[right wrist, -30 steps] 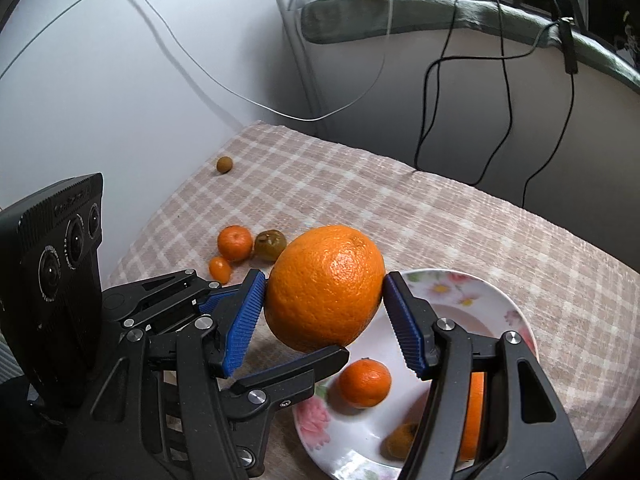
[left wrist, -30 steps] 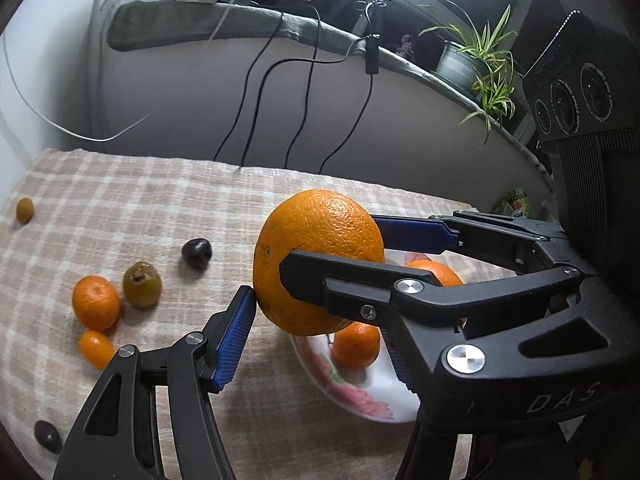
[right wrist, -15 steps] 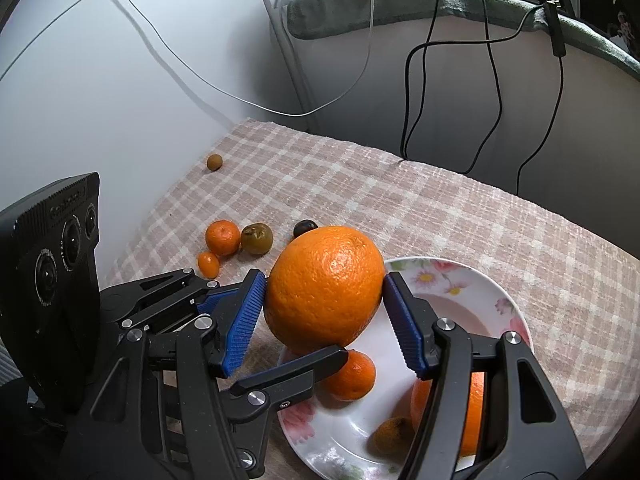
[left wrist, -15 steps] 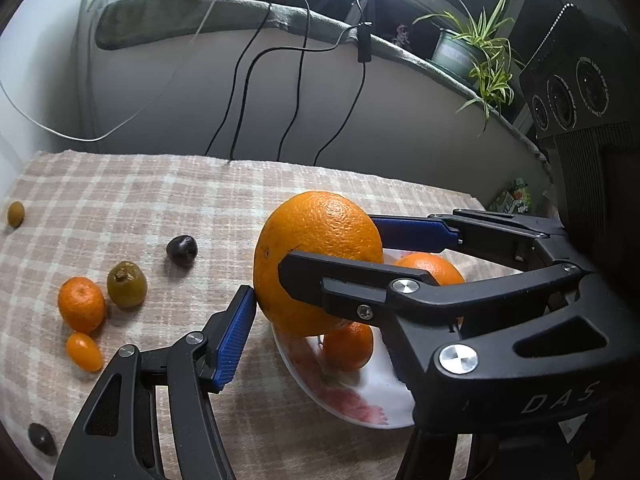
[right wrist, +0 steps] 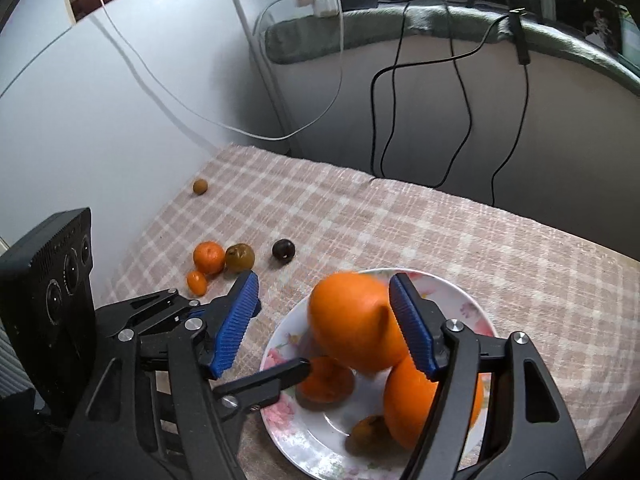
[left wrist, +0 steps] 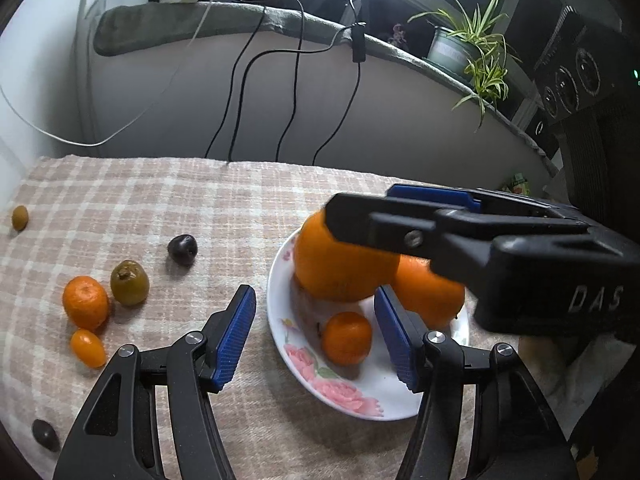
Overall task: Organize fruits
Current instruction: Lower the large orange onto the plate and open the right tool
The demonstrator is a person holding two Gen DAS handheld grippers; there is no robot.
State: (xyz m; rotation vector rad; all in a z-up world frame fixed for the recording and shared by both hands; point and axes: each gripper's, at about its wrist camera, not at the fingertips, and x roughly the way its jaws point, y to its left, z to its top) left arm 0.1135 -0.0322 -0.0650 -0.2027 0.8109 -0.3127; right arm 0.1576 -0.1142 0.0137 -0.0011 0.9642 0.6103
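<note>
A big orange is blurred in the floral white plate, free of my right gripper, whose jaws stand open around it. It also shows in the left wrist view on the plate, beside another big orange and a mandarin. My left gripper is open and empty at the plate's near left rim. The right gripper reaches in over the plate from the right.
On the checked cloth left of the plate lie a mandarin, a small kumquat, a brownish-green fruit, a dark plum, a small brown fruit and a dark fruit. Cables hang on the back wall.
My right gripper opened and let go of the big orange, which dropped into the plate. Both grippers moved closer over the plate.
</note>
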